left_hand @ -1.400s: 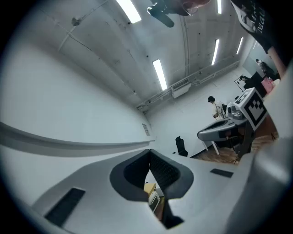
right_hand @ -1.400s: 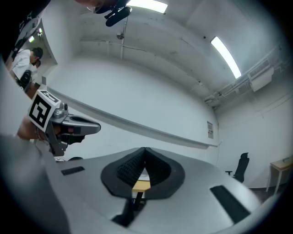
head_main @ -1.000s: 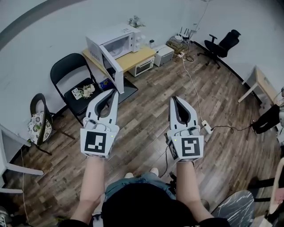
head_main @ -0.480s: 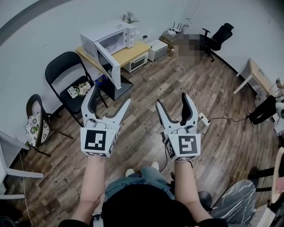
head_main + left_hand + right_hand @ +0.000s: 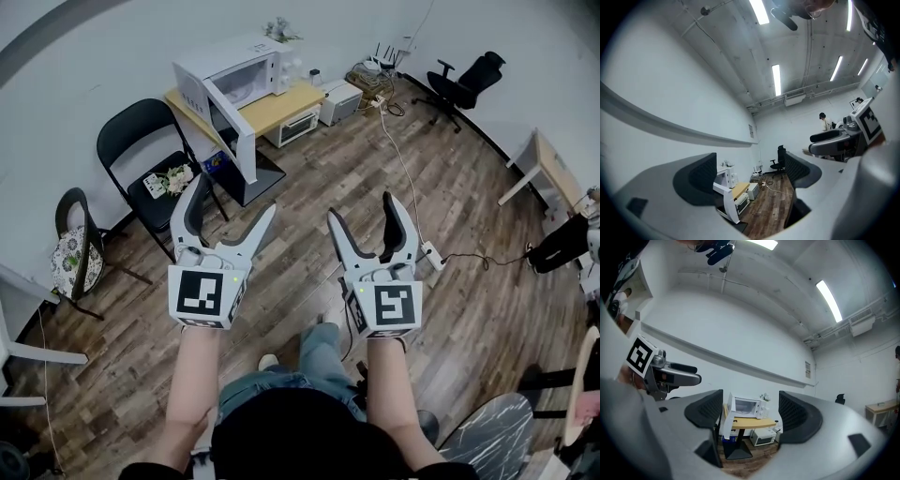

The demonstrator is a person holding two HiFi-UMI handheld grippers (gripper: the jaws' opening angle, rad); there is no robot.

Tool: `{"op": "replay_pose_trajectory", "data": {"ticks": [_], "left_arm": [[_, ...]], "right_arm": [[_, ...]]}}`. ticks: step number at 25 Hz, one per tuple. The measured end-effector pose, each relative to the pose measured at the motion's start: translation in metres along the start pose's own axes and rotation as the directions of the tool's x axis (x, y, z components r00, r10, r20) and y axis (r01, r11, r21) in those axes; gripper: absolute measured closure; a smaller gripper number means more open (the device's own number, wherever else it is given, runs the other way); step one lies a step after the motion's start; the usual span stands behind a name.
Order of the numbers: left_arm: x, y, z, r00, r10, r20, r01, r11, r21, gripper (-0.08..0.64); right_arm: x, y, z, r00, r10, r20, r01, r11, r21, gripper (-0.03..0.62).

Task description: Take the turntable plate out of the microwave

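Out in front of the person, over the plank floor [image 5: 309, 187], the left gripper [image 5: 232, 199] and the right gripper [image 5: 361, 208] are held side by side, apart from each other. Each has its jaws spread wide with nothing between them. The left gripper view shows only the far room in the gap. The right gripper view frames the distant microwave [image 5: 747, 407] between the dark pads [image 5: 705, 411]. Both grippers point toward the white wall and are well apart from the microwave. It sits at the left end of a yellow-topped table [image 5: 281, 105] against that wall, with its door [image 5: 230, 122] swung wide open. The turntable plate cannot be made out inside the cavity from this far off. A small white oven [image 5: 295, 131] sits under the table. Left of the table stands a black folding chair [image 5: 141, 136] with a bunch of flowers [image 5: 178, 178] on its seat. Farther right, a black office chair [image 5: 473, 80] stands near the wall, and a white cable [image 5: 405, 169] trails across the floor.
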State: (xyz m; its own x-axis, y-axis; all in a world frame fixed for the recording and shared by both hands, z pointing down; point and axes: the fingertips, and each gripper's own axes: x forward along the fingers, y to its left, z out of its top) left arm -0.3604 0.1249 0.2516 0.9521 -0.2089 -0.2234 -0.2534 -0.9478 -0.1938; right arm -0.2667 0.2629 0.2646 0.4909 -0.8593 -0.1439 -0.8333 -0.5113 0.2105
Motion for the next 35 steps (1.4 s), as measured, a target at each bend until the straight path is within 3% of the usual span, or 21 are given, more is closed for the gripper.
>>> {"op": "replay_pose_trajectory", "data": {"ticks": [8,12,16,23,30,35], "left_arm": [[0.059,-0.018,-0.01,0.997,0.073,-0.011,-0.073,0.997,0.016,0.121],[0.1,-0.033,-0.02,0.993,0.114,-0.029,-0.113,0.993,0.023,0.12],[0.142,-0.044,-0.033,0.985,0.164,-0.052,-0.162,0.986,0.039,0.12],[0.201,-0.065,-0.048,0.966,0.242,-0.091,-0.235,0.969,0.078,0.121],[0.241,-0.068,-0.061,0.955,0.273,-0.113,-0.262,0.96,0.1,0.121],[0.271,-0.06,-0.071,0.952,0.281,-0.12,-0.27,0.958,0.101,0.121]], "right_arm": [[0.042,-0.052,-0.02,0.997,0.078,0.01,-0.077,0.995,-0.059,0.23],[0.068,-0.091,-0.038,0.991,0.13,-0.02,-0.132,0.982,-0.137,0.23],[0.099,-0.127,-0.06,0.978,0.194,-0.075,-0.206,0.949,-0.238,0.23],[0.146,-0.174,-0.084,0.944,0.316,-0.097,-0.331,0.89,-0.314,0.23],[0.186,-0.197,-0.109,0.924,0.356,-0.137,-0.381,0.835,-0.398,0.23],[0.215,-0.206,-0.121,0.917,0.371,-0.149,-0.4,0.832,-0.385,0.23]]}}
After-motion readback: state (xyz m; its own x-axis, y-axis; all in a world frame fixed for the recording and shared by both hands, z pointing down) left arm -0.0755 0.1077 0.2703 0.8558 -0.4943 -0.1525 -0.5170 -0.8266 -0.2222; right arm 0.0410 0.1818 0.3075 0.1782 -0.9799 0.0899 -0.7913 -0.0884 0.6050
